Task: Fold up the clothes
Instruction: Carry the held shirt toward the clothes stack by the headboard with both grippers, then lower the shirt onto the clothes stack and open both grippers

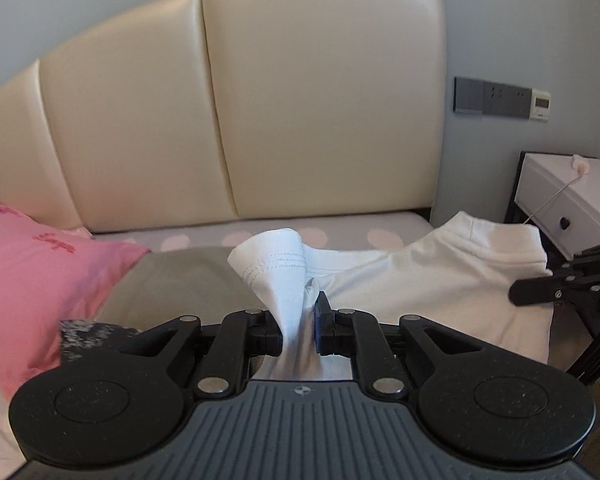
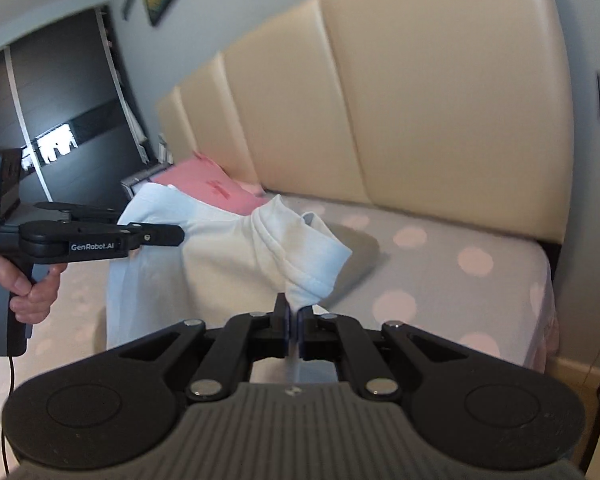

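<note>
A wide cream padded leather headboard (image 1: 260,100) stands behind the bed (image 2: 440,256), which has a pale lilac sheet with soft pink round spots. Above the bed, near its right edge, hangs the white cotton T-shirt (image 1: 440,284), stretched in the air between the two grippers, with its lower part falling down toward the sheet; in the right wrist view the same shirt (image 2: 220,248) spreads from the left gripper to the right one. A pink pillow with red writing (image 1: 40,264) lies at the left side of the bed against the headboard, and a flat grey-beige piece of cloth (image 1: 180,280) lies beside it on the sheet. A white bedside cabinet with a dark round knob (image 1: 564,204) stands at the right of the bed, and a grey switch panel (image 1: 492,98) is on the wall over it. The left gripper (image 1: 300,328) has its fingers closed nearly together on a bunched hem of the shirt, which stands up between them. The right gripper (image 2: 294,330) has its fingers pressed almost fully together on a thin edge of the same shirt. In the right wrist view a person's hand (image 2: 28,284) holds the handle of the left gripper (image 2: 172,234).
</note>
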The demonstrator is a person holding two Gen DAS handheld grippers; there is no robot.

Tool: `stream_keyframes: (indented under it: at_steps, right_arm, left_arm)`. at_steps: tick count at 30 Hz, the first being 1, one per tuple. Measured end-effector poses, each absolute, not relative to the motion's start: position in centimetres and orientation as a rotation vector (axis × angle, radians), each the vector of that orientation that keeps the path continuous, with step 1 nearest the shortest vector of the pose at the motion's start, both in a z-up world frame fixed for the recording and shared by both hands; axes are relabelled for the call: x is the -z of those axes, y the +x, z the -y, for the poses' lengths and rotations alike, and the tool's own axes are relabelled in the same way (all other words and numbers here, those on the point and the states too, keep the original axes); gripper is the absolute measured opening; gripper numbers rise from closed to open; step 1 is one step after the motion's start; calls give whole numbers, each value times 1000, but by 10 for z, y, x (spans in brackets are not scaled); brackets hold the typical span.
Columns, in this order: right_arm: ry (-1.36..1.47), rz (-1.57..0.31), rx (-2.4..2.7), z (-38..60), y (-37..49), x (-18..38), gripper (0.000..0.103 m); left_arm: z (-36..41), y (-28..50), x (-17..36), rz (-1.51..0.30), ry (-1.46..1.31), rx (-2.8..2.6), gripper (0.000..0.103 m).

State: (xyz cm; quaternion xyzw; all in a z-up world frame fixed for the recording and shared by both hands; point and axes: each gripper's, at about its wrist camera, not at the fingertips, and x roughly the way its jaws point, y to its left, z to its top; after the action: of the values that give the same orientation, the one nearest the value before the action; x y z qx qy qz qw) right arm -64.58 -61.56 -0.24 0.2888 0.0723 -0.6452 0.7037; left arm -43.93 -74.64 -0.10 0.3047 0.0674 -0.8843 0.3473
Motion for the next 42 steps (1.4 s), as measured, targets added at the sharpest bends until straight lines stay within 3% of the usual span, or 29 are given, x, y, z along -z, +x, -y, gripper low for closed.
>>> stream_keyframes:
  at_steps: [6, 10, 13, 18, 21, 23, 26, 36, 42]
  right_arm:
    - [781, -174, 1477, 645, -666, 58, 4]
    - [823, -207, 1499, 656, -666, 82, 4]
    - [860, -237, 1514, 667, -665, 95, 5]
    - [892, -248, 1564, 667, -669, 97, 20]
    - [843, -248, 1621, 657, -671, 85, 29]
    - [798, -242, 1646, 649, -671, 75, 29]
    - [761, -216, 1558, 643, -666, 68, 19]
    - [843, -346, 1546, 663, -657, 111, 19]
    - [831, -420, 1560, 665, -649, 103, 20]
  left_arm:
    - [775, -461, 45, -193, 879, 2284, 15]
    - [782, -456, 59, -213, 871, 2230, 29]
    - [785, -446, 61, -202, 863, 2136, 30]
    - [770, -409, 43, -255, 800, 2116, 30]
    - [745, -390, 33, -272, 787, 2156, 22]
    - [724, -386, 32, -259, 788, 2174, 18]
    - [699, -393, 46, -252, 843, 2161, 15]
    - [717, -387, 96, -395, 909, 1952, 14]
    - [696, -394, 85, -383, 856, 1862, 14]
